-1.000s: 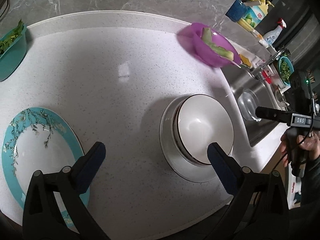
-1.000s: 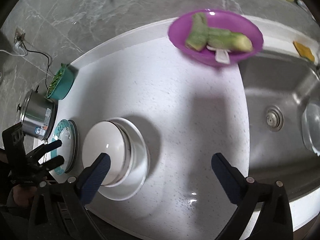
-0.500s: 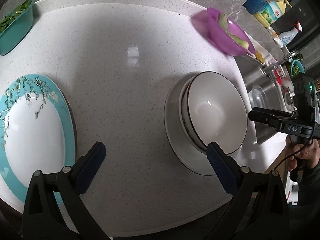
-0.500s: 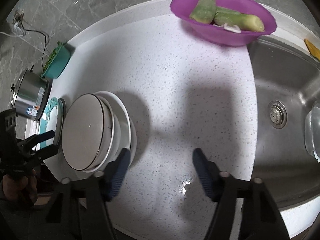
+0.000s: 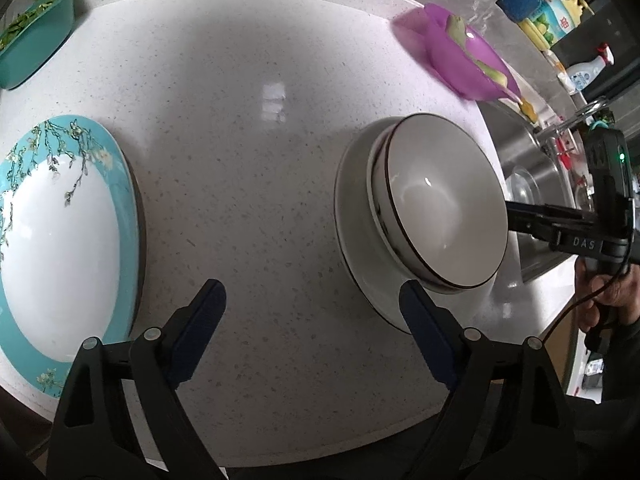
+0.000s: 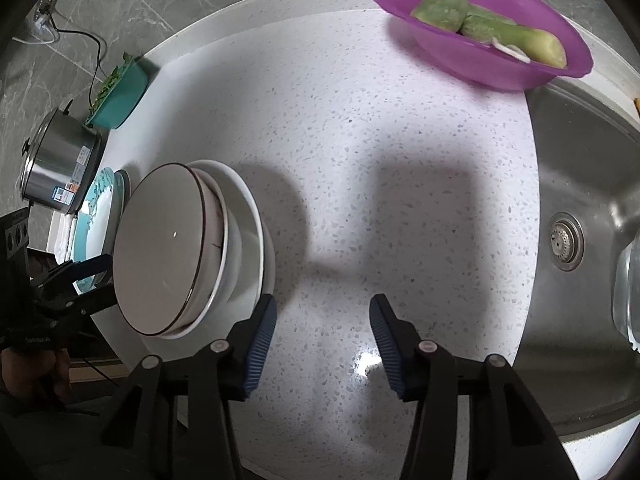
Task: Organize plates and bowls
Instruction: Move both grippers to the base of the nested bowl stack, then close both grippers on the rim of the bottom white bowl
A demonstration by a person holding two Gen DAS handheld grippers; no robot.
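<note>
Left wrist view looks down on a speckled white bench (image 5: pixel 248 184). At its left edge lies a teal-rimmed plate (image 5: pixel 60 236) with a branch-and-blossom pattern around a plain white centre. To the right stands a white bowl (image 5: pixel 440 208) with a thin dark line round its rim, nested in another white dish, and both sit on a wider white plate (image 5: pixel 352 240). The left gripper (image 5: pixel 308 312) hangs above bare bench between the two stacks; its blue-padded fingers (image 5: pixel 204 320) stand wide apart with nothing between them, having just narrowed a little. The right finger tip is just beside the near rim of the bowl stack; I cannot tell whether it touches. This view alone shows the teal plate's pattern in full, and bottles on the far right ledge.

Right wrist view shows the same bowl (image 6: pixel 168 256) at left, seen nearly edge-on, the teal plate (image 6: pixel 96 216) only a sliver behind it. The right gripper (image 6: pixel 322 328) is about half open over empty bench just right of the stack, having just been closing, gripping nothing. Only here appear a steel pot (image 6: pixel 56 168), the sink (image 6: pixel 576 184) with its drain, and the green vegetable pieces in the purple bowl (image 6: pixel 484 60) clearly.
</note>
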